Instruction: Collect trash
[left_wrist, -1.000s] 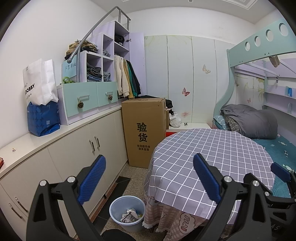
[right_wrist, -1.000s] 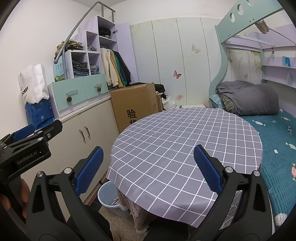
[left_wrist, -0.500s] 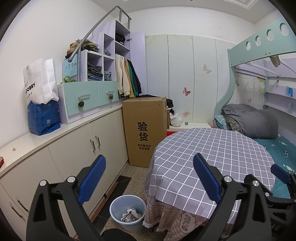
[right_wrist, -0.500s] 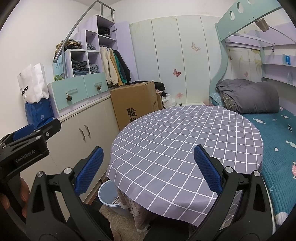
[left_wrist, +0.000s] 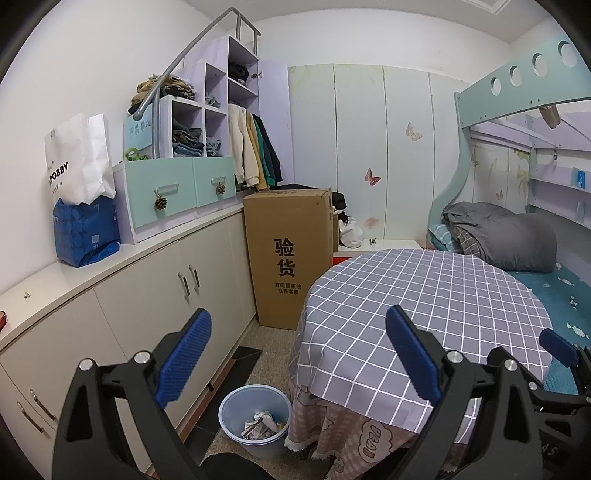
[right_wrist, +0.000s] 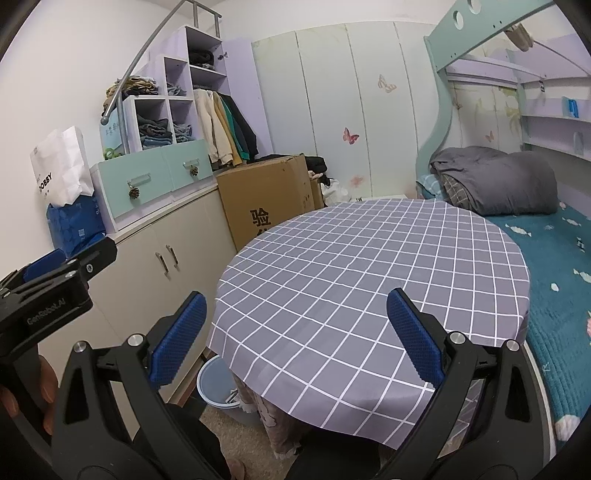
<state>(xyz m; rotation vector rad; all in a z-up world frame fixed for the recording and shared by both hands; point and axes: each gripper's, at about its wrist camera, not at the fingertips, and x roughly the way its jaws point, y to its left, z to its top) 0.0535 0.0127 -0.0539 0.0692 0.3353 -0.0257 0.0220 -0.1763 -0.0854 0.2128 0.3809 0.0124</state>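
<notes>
Where tablecloth (right_wrist: 369, 280) overhangs, bin (right_wrist: 216, 384) half hidden.

Round tabletop (right_wrist: 369, 273) under grey checked cloth (left_wrist: 424, 295), white grid lines; second pinkish cloth (left_wrist: 354, 432) with cartoon print hanging beneath at edge. Nothing but cloth seen on it.

Floor (left_wrist: 266, 339) beige, dark mat (left_wrist: 236, 365) along cabinet base. On floor: pale blue bin (left_wrist: 255, 421) just beside table skirt, crumpled paper (left_wrist: 260, 428) inside; tall cardboard box (left_wrist: 288, 254) upright against cabinet end.

Long white counter (left_wrist: 155, 251) at left: blue bag (left_wrist: 86, 230) with white paper bag (left_wrist: 77, 158) inside, mint drawer unit (left_wrist: 177, 192) beside.

Bed (right_wrist: 554, 258) at right, teal cover, grey duvet (right_wrist: 498, 181) bunched at head.
</notes>
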